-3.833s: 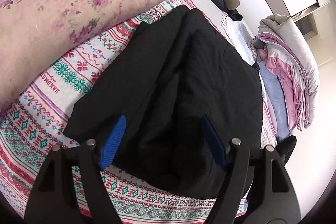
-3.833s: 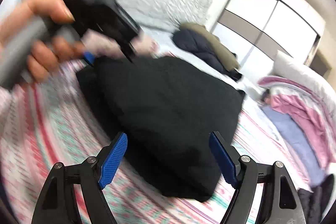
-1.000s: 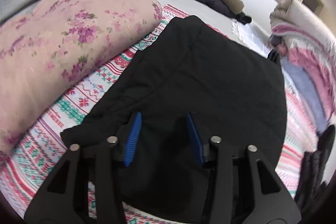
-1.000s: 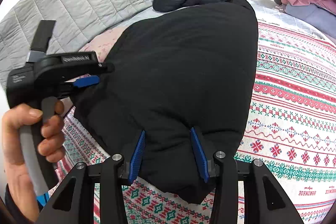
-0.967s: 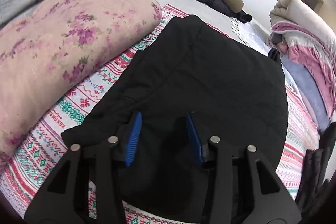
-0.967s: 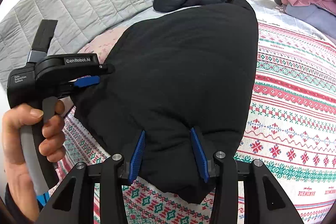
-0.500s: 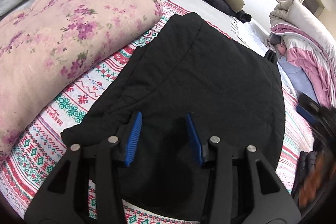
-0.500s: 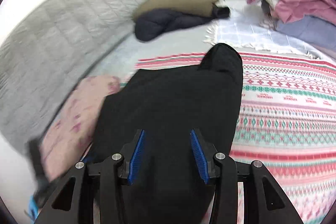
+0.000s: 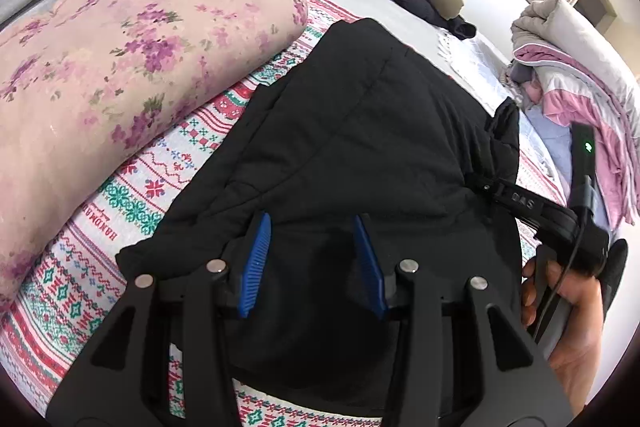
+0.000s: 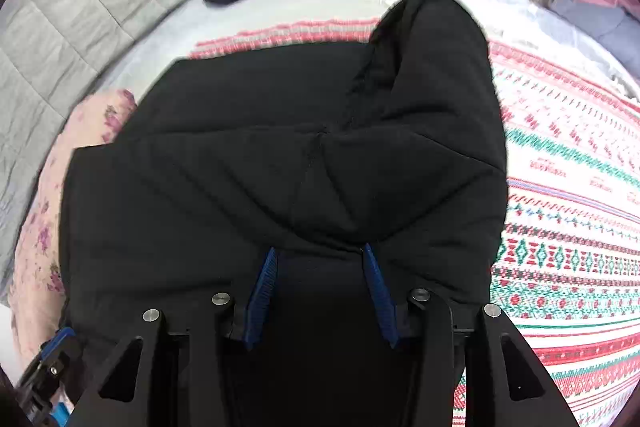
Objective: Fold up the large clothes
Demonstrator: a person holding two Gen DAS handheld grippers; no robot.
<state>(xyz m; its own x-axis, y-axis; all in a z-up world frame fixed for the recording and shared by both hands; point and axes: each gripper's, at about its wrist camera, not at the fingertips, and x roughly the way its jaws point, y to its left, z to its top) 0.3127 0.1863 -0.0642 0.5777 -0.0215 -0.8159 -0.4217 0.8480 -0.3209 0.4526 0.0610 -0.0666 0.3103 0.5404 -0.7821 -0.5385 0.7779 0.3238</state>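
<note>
1. The black padded coat is laid on the patterned blanket on the bed, with its long axis running away from both tongs toward the far end of the bed.
2. The left tongs are seen partly closed, pads pinching a fold of the near hem.
3. The right tongs are likewise clamped on the near edge, with fabric bunched up between the pads.
4. The near hem is held by both tongs side by side; neither is judged nearer.
5. The far end lies straight ahead, so the hem is likely to be carried forward along that axis.
6. The floral quilt is just beside the coat on the left; snagging is a risk.
</note>
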